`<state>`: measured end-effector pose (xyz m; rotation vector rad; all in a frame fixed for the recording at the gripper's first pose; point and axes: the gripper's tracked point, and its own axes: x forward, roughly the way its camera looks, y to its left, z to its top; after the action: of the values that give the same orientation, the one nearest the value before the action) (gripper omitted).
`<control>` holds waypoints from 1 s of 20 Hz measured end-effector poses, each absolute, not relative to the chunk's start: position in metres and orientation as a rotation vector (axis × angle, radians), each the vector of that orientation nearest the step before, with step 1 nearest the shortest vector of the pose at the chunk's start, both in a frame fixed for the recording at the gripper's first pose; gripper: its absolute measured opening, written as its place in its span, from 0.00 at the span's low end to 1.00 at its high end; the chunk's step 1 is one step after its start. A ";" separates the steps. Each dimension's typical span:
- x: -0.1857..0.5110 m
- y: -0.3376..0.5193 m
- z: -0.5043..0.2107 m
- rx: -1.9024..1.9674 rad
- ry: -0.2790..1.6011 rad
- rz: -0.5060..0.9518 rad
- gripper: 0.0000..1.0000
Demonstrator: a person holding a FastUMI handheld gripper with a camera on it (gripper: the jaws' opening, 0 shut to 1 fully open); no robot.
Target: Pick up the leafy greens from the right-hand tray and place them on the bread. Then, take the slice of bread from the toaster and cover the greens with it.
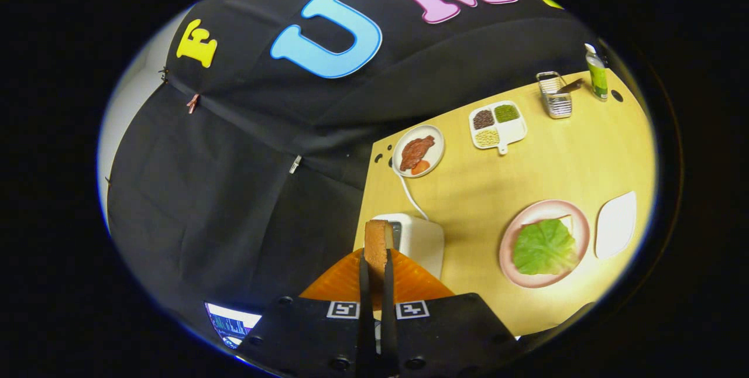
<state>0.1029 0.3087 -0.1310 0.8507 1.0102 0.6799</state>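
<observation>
My gripper (374,261) is shut on a slice of bread (377,243), which stands on edge between the fingers, lifted above the white toaster (418,240) just beyond them. To the right on the wooden table lies a pink plate (579,226). On it a leafy green (544,247) covers a slice of bread whose corner (565,221) peeks out at the far side. Beside the plate sits the white right-hand tray (615,224), with nothing on it.
A white cord (409,193) runs from the toaster toward a plate of meat and carrot (418,151). Farther back stand a divided dish of beans (497,123), a small wire basket (555,94) and a green bottle (598,74). The table's left edge (364,202) meets black cloth.
</observation>
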 end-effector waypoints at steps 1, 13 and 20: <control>0.104 0.295 -0.139 0.844 1.009 0.666 0.08; 0.096 0.220 -0.283 0.720 1.111 0.536 0.08; 0.098 0.247 -0.343 0.733 1.177 0.536 0.08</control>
<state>0.0984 0.2469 -0.3427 0.7331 1.1775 0.5355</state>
